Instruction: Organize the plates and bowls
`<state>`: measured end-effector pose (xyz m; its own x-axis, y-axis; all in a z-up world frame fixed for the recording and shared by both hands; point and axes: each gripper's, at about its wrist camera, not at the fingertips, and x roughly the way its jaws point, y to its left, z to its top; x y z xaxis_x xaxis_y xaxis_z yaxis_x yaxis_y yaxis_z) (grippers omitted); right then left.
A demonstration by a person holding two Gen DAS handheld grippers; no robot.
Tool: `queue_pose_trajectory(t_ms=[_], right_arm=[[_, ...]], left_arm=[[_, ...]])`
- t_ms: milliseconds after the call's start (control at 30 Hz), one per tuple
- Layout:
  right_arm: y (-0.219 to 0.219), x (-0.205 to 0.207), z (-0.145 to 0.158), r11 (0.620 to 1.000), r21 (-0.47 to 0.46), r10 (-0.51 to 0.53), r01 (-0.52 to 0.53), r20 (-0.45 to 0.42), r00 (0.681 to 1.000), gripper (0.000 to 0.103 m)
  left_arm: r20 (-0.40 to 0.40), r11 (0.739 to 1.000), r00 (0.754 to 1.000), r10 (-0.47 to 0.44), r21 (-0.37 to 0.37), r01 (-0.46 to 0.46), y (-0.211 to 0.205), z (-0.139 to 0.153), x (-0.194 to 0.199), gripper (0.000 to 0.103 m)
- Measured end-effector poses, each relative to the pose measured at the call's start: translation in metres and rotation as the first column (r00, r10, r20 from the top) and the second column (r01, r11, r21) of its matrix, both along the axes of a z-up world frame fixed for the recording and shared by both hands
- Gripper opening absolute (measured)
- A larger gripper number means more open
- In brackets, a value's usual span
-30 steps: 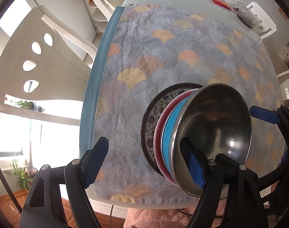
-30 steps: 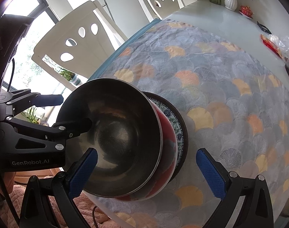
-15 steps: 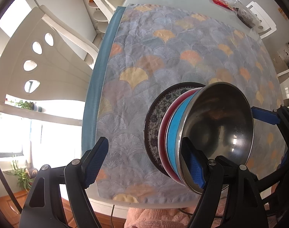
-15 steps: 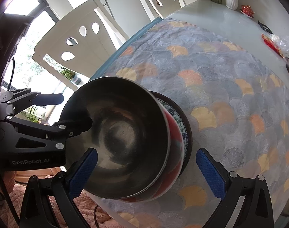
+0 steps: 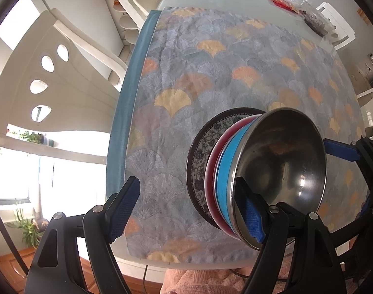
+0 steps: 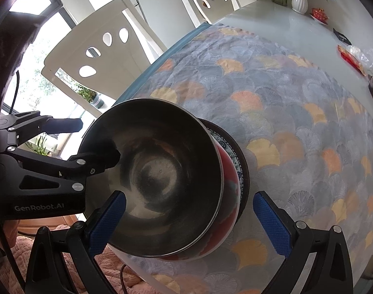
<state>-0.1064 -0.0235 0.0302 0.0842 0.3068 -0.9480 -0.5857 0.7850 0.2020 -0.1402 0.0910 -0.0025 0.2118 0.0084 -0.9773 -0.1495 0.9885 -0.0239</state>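
1. Both hand-held grippers flank one stack of dishes near the front edge of the counter (image 5: 210, 2). The left hand-held gripper (image 5: 186, 210) has its jaws spread wide, and nothing is pinched between them.
2. Its right finger pad (image 5: 251, 216) sits at the near rim of the steel bowl (image 5: 284, 171); whether it touches cannot be told. Its left finger stands well apart over the cloth.
3. The right hand-held gripper (image 6: 190, 223) is likewise wide open and holds nothing. Its left pad (image 6: 105, 223) lies against or just beside the steel bowl's (image 6: 159, 176) lower rim, and its right pad is out over the cloth beyond the stack.
4. The steel bowl is on top of the stack, nested in a blue bowl (image 5: 224, 171), which sits in a red bowl (image 5: 212, 169).
5. Under them lies a patterned plate (image 5: 198, 156) with a dark rim and blue floral border.
6. The stack rests on a fan-patterned tablecloth (image 5: 210, 73) covering the counter.
7. White chairs (image 5: 39, 78) stand beside the counter, and a white vase (image 6: 299, 1) with flowers is at its far end.
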Motion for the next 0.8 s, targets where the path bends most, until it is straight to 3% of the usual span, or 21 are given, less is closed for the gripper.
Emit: queue_pose_trajectory(t_ms=[800], right_arm=[[0.0049, -0.0027, -0.0068, 1.000, -0.015, 0.016, -0.017, -0.028, 0.999, 0.103]], left_arm=[[-0.024, 1.000, 1.000, -0.005, -0.006, 0.005, 0.0012, -0.0065, -0.0009, 0.076]])
